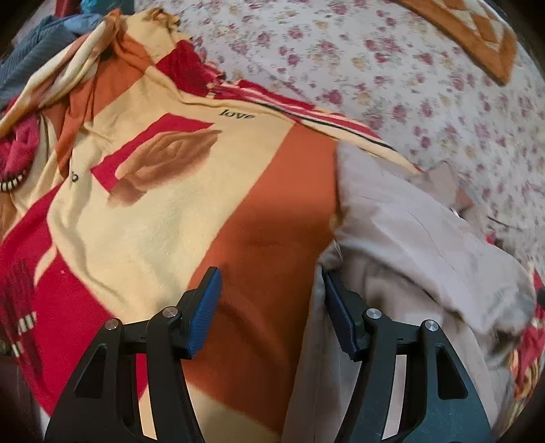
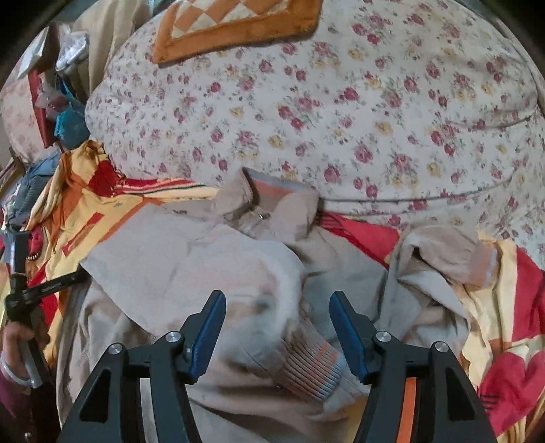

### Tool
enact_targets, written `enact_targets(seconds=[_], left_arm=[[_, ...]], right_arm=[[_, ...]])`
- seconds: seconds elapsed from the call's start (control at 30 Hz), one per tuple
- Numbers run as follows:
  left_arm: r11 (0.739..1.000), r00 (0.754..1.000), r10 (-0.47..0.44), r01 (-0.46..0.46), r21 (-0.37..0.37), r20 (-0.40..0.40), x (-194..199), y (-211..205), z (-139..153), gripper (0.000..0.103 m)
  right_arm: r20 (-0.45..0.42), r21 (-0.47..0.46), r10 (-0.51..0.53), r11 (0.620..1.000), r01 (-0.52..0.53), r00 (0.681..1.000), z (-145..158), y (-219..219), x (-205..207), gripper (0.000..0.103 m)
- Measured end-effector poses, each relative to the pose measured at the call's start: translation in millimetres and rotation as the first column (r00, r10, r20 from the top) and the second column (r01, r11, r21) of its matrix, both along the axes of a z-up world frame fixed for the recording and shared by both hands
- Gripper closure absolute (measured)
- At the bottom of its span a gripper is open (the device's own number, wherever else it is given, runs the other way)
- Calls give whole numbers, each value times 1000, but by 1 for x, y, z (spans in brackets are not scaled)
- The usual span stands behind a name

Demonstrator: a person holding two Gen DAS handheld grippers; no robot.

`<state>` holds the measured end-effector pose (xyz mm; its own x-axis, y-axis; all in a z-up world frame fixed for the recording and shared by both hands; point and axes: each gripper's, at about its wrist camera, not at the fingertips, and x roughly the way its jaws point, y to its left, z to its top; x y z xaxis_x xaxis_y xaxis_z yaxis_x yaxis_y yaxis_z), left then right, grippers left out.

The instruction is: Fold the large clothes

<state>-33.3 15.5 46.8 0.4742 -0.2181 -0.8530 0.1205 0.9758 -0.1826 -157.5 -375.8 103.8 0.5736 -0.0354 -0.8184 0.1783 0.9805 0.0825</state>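
A beige zip jacket [image 2: 190,259] lies crumpled on a red, orange and cream blanket [image 1: 170,211]. Its collar [image 2: 269,194] points away and a ribbed striped cuff [image 2: 313,368] lies near me. My right gripper [image 2: 277,327] is open just above that cuff, with the sleeve between its fingers but not pinched. My left gripper [image 1: 270,306] is open over the blanket at the jacket's left edge [image 1: 391,245], its right finger [image 1: 340,317] touching the beige cloth. The left gripper also shows in the right wrist view [image 2: 20,293], held by a hand.
A floral quilt [image 2: 340,112] covers the bed beyond the jacket, with an orange checked cushion [image 2: 235,24] at the back. A heap of blue and red clothes [image 2: 64,116] lies at the far left.
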Motion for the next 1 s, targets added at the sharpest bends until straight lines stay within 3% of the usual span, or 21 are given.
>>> enact_targets(seconds=[0.2, 0.37, 0.47, 0.57, 0.6, 0.63, 0.67, 0.77, 0.83, 0.9, 1.0], left_arm=[[999, 995, -22, 25, -25, 100, -7, 7, 43, 41], [997, 991, -71, 72, -9, 114, 5, -22, 49, 41], [994, 990, -102, 99, 38, 101, 11, -45, 37, 41], [987, 990, -130, 124, 104, 57, 18, -63, 16, 41], [983, 991, -131, 125, 132, 39, 20, -66, 8, 41], [980, 991, -132, 128, 151, 19, 22, -69, 0, 41], [979, 991, -134, 132, 157, -1, 22, -70, -7, 41], [979, 990, -139, 141, 150, -19, 19, -67, -19, 41], [979, 990, -143, 142, 148, -4, 16, -65, -20, 41], [979, 990, -140, 139, 149, -4, 14, -65, -20, 41], [980, 991, -135, 135, 148, -12, 13, -64, -18, 41]], right_arm=[[-18, 70, -68, 995, 69, 998, -4, -37, -7, 39], [-42, 186, 74, 980, -65, 996, -9, -26, -8, 30], [-56, 146, 190, 973, -180, 980, -14, -7, -16, 19], [-92, 45, 256, 967, -253, 962, -27, 7, -23, 19], [-100, -37, 239, 969, -244, 966, -32, 10, -22, 21], [-110, -96, 215, 969, -226, 970, -35, 9, -21, 48], [-129, -124, 196, 969, -212, 972, -39, 8, -19, 86], [-37, -168, 133, 976, -138, 990, -21, 1, -20, 90], [4, -274, 118, 955, -113, 993, -13, 5, -23, 90], [-64, -329, 121, 934, -136, 991, -30, 9, -19, 90], [-170, -286, 116, 944, -162, 979, -63, 4, -23, 90]])
